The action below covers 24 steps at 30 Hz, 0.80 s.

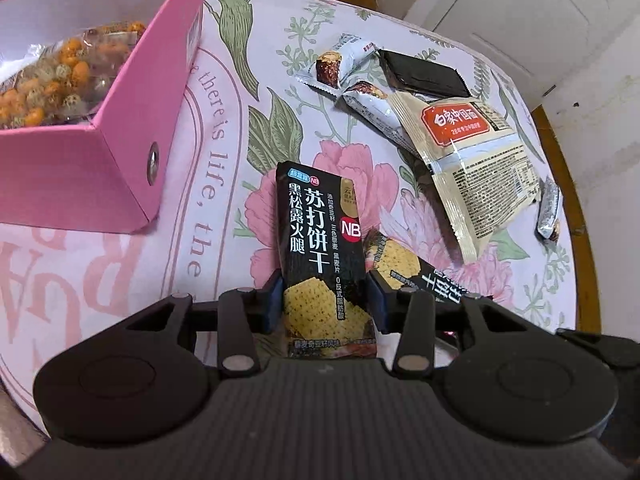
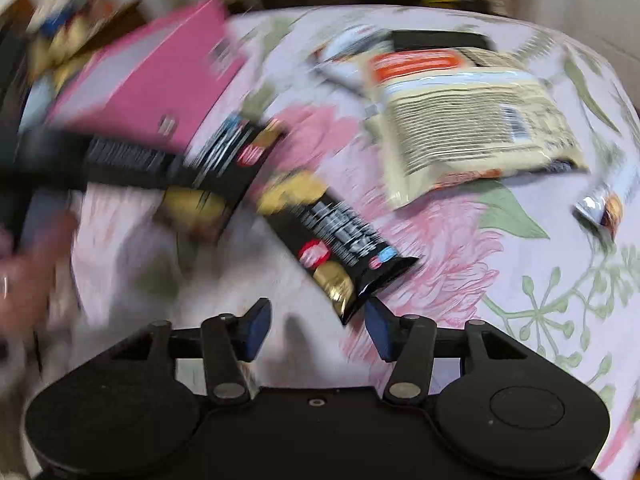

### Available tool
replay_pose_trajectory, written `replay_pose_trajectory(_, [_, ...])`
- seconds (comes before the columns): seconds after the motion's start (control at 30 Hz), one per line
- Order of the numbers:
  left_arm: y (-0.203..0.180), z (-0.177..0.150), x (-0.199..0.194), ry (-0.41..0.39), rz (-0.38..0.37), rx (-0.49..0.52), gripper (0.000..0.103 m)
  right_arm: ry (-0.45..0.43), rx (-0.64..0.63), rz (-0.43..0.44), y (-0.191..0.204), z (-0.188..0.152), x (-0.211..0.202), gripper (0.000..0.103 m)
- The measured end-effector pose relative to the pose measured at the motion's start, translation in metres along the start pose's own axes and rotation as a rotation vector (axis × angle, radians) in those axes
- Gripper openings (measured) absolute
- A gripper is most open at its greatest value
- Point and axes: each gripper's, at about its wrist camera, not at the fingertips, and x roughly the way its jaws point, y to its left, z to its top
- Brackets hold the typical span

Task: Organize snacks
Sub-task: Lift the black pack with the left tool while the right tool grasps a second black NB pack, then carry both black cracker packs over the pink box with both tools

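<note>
The left wrist camera sat low behind its tool (image 1: pixel 326 292), looking forward and down across the floral counter (image 1: pixel 224 184), close to it, with the pink box (image 1: pixel 120 148) at 10 o'clock. The right wrist camera, blurred, looked forward over its tool (image 2: pixel 316 326) from slightly farther back. Both views shared the pink box (image 2: pixel 160 80), the beige packet (image 1: pixel 476 168) (image 2: pixel 464 120) toward 1 o'clock and the black cracker packs (image 1: pixel 324 248) (image 2: pixel 332 236).

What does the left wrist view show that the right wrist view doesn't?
Left only: nut packets inside the pink box, and the left hand-held gripper clamping a black cracker pack. Right only: the open right hand-held gripper beside a second cracker pack, and a date snack. Both: pink box, beige noodle packet, floral tablecloth.
</note>
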Motion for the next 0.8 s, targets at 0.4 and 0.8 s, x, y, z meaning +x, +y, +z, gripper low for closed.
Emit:
replay_pose_trajectory(0.4, [0.002, -0.004, 0.009, 0.04, 0.01, 0.0, 0.041, 0.017, -0.519, -0.075, 0.024, 0.04, 0.041, 0.076])
replay_pose_trajectory(0.8, [0.006, -0.004, 0.001, 0.061, -0.047, 0.011, 0.028, 0.021, -0.209, -0.1, 0.015, 0.035, 0.027, 0.059])
